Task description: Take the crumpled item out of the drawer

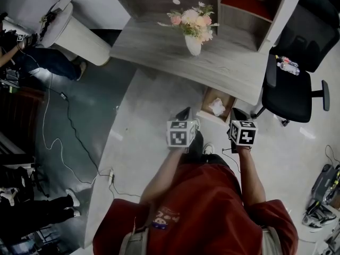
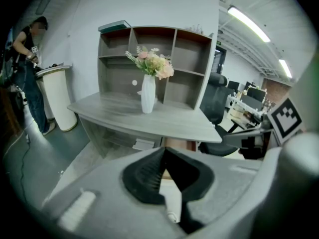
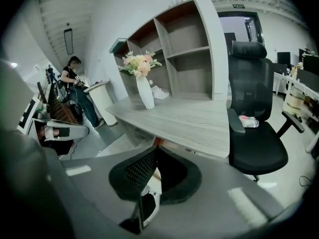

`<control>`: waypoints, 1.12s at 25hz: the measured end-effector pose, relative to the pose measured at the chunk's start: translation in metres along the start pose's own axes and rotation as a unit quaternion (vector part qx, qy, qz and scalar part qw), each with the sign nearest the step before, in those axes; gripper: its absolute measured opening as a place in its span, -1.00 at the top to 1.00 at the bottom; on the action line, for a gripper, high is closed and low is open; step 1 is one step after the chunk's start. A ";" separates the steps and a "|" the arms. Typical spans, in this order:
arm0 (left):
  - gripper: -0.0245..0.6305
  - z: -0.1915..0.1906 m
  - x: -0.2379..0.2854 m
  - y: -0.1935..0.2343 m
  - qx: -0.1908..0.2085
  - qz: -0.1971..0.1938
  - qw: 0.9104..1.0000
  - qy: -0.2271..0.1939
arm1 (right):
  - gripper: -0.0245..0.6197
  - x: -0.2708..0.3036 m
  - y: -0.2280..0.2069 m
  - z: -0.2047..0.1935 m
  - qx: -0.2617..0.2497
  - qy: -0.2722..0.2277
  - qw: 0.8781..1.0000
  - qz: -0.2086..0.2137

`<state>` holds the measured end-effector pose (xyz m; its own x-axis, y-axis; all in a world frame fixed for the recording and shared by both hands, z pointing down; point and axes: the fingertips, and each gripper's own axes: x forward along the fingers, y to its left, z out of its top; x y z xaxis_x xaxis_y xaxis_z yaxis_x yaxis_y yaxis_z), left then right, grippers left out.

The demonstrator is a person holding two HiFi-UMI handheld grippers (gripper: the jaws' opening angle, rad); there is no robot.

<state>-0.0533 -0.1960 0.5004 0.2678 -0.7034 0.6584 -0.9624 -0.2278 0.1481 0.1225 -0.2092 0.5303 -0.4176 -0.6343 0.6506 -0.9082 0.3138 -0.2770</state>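
**A:** where's the crumpled item point(image 1: 217, 107) at?

**B:** sitting in the open drawer point(image 1: 227, 99) below the bench point(image 1: 154, 44), 11 o'clock off the right gripper point(image 1: 237, 114). That one and the left gripper point(image 1: 184, 113) both have fingers squeezed together, holding nothing.

I see dim, even light from ceiling strips point(image 2: 248, 20); both gripper views bend and blacken at corners.
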 end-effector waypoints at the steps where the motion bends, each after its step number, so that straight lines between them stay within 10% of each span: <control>1: 0.93 -0.001 0.003 0.002 0.000 -0.001 1.000 0.002 | 0.92 0.004 0.000 0.000 -0.001 0.002 1.000 -0.001; 28: 0.93 -0.042 0.114 0.063 -0.015 -0.041 0.995 0.086 | 0.92 0.137 -0.002 -0.040 -0.009 0.109 0.994 -0.019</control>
<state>-0.0851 -0.2622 0.6151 0.3363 -0.5568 0.7595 -0.9392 -0.2580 0.2267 0.0684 -0.2683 0.6480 -0.3658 -0.4775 0.7988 -0.9213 0.3074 -0.2381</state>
